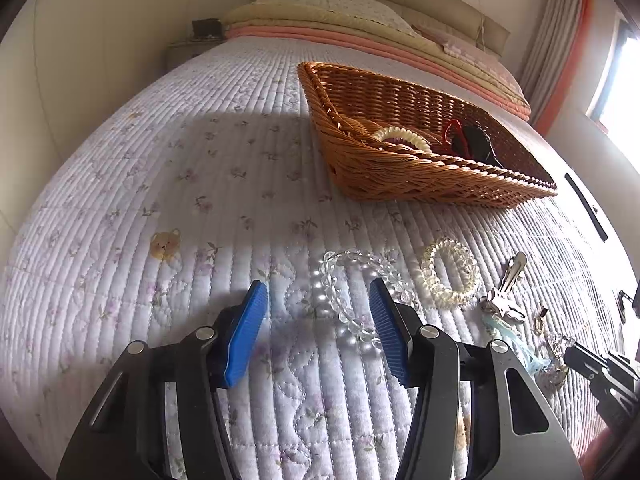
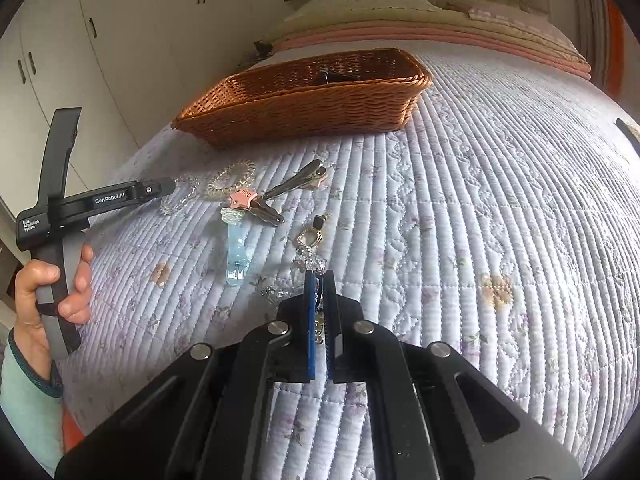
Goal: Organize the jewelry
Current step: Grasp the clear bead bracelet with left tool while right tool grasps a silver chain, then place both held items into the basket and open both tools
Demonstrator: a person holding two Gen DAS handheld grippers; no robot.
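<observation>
Bed: quilted bedspread (image 1: 168,184) with pale floral print and stitched ridges; folded blankets (image 1: 360,36) stacked at the far end.
Wicker basket: brown woven basket (image 1: 420,176) on the quilt beyond the loose jewelry; inside it a cream coil hair tie (image 1: 404,136), a red piece and a black piece.
Left gripper: left gripper (image 1: 318,300) low over the quilt, jaws wide apart with nothing between the blue ribbed pads (image 1: 248,332); a person's hand (image 2: 52,292) wraps its handle.
Right gripper: right gripper (image 2: 319,280) pointing at the quilt, jaws closed on a small sparkly trinket (image 2: 316,264), whose exact kind I cannot tell.
Clear bead bracelet: clear bead bracelet (image 1: 352,284) flat on the quilt, just ahead of the left jaws, partly behind the right pad.
Clear coil hair tie: clear coil hair tie (image 1: 450,272) just beside the bracelet.
Hair clips: metal hair clips (image 2: 280,196) with pink stars, near a pale blue clip (image 2: 236,252).
Small pieces: gold-toned earrings (image 2: 308,236) between the clips and the right jaws.
</observation>
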